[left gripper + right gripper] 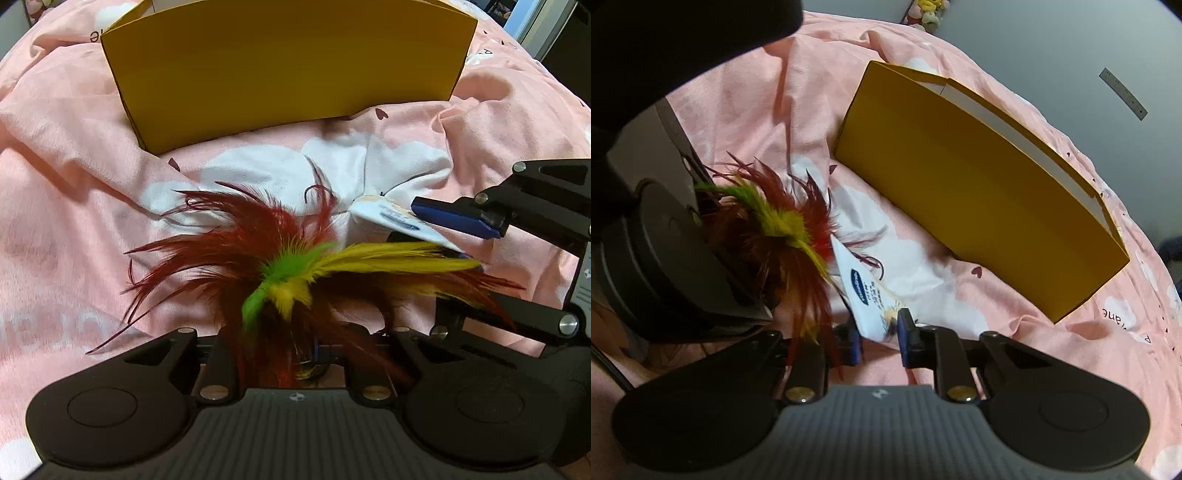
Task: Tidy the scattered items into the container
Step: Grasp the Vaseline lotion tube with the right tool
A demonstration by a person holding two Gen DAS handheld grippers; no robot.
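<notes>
Holding a feather toy (284, 273) between its jaws, the left tool (303, 354) sits low over the pink bed cover (74, 192), feathers fanning ahead of it and hiding its fingertips. Just to its right, the right tool (877, 334) pinches a small white packet (871, 295) between blue pads (905, 328). Ahead of both stands the yellow box (280, 70), open at the top, its inside not visible. Neither item is in the box yet, so I judge the tidying at an early or middle stage: both still need carrying forward and dropping in.
</notes>
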